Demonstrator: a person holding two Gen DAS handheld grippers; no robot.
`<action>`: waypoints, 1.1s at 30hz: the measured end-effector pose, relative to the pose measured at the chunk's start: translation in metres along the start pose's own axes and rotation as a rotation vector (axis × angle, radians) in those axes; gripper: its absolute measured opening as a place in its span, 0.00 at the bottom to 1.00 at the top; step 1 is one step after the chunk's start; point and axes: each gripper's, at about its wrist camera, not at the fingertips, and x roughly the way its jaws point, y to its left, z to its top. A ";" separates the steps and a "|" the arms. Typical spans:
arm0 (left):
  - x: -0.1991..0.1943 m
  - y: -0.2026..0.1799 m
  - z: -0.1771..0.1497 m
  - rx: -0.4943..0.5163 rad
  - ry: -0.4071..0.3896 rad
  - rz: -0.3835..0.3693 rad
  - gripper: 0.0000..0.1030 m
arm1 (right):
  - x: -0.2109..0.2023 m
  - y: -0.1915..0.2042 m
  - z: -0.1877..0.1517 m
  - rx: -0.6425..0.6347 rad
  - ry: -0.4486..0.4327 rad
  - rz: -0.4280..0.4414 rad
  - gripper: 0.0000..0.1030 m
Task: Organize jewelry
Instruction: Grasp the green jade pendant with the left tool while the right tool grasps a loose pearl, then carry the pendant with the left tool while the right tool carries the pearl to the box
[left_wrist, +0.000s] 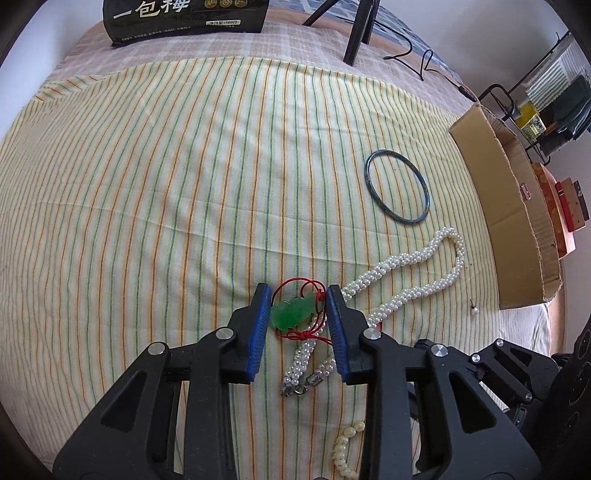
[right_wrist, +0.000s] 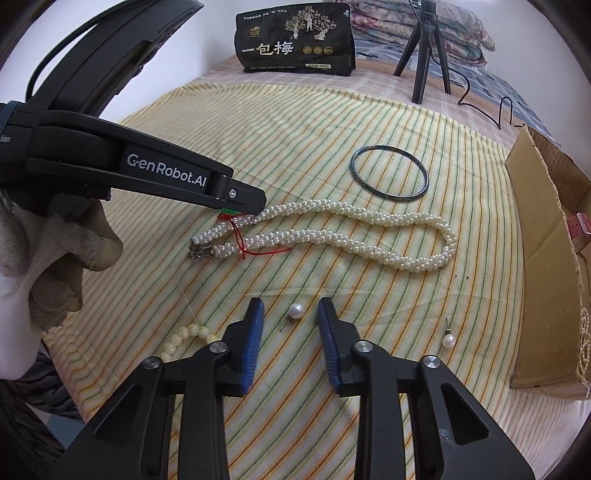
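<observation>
My left gripper (left_wrist: 297, 310) is open around a green jade pendant (left_wrist: 293, 312) on a red cord, which lies on the striped cloth over the end of a white pearl necklace (left_wrist: 413, 273). The left gripper also shows in the right wrist view (right_wrist: 240, 208), down on the necklace (right_wrist: 332, 236). My right gripper (right_wrist: 290, 325) is open around a pearl stud earring (right_wrist: 295, 311) on the cloth, not touching it. A second pearl earring (right_wrist: 448, 339) lies to its right. A dark bangle (right_wrist: 389, 173) lies beyond the necklace, and a cream bead bracelet (right_wrist: 184, 334) lies at the lower left.
An open cardboard box (right_wrist: 543, 266) stands on the right with a red strap and beads inside. A black snack bag (right_wrist: 295, 40) and a tripod (right_wrist: 424, 48) stand at the far edge of the bed. A cable (right_wrist: 491, 107) trails behind the box.
</observation>
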 end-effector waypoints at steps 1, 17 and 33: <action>-0.001 0.001 0.001 -0.005 -0.006 0.003 0.29 | 0.000 0.000 0.000 0.000 -0.002 0.001 0.17; -0.014 0.008 0.000 -0.026 -0.055 0.001 0.29 | -0.009 0.003 0.000 -0.011 -0.030 0.026 0.08; -0.059 -0.012 0.009 -0.002 -0.162 -0.068 0.29 | -0.056 -0.012 0.017 0.034 -0.128 0.029 0.08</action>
